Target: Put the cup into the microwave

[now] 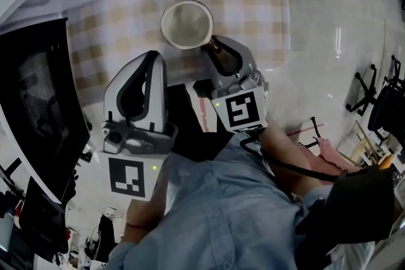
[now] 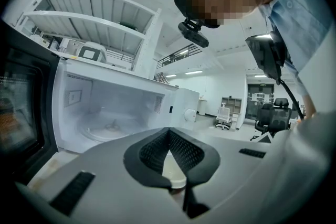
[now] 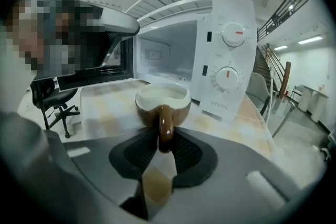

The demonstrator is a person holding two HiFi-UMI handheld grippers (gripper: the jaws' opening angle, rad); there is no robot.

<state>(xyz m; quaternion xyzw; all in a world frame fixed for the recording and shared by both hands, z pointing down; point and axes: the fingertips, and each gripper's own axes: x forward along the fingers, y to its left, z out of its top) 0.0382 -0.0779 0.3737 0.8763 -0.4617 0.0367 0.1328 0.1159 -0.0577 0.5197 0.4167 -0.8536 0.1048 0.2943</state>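
Right gripper (image 3: 164, 136) pinching cup (image 3: 163, 96) handle (image 3: 165, 119); needing firm squeeze, level lift into microwave (image 3: 227, 86). Left gripper (image 2: 168, 131) pressed together, empty.

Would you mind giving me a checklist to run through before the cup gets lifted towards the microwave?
1. Microwave door open: ok.
2. Turntable bare: ok.
3. Cup upright on the checked cloth: ok.
4. Handle between the pads of the right hand-held gripper, which look closed on it: ok.
5. Left hand-held gripper shut and empty: ok. Whether it is clear of the cup's path to the opening: cannot tell.
6. Anything inside the cup that could spill: cannot tell.
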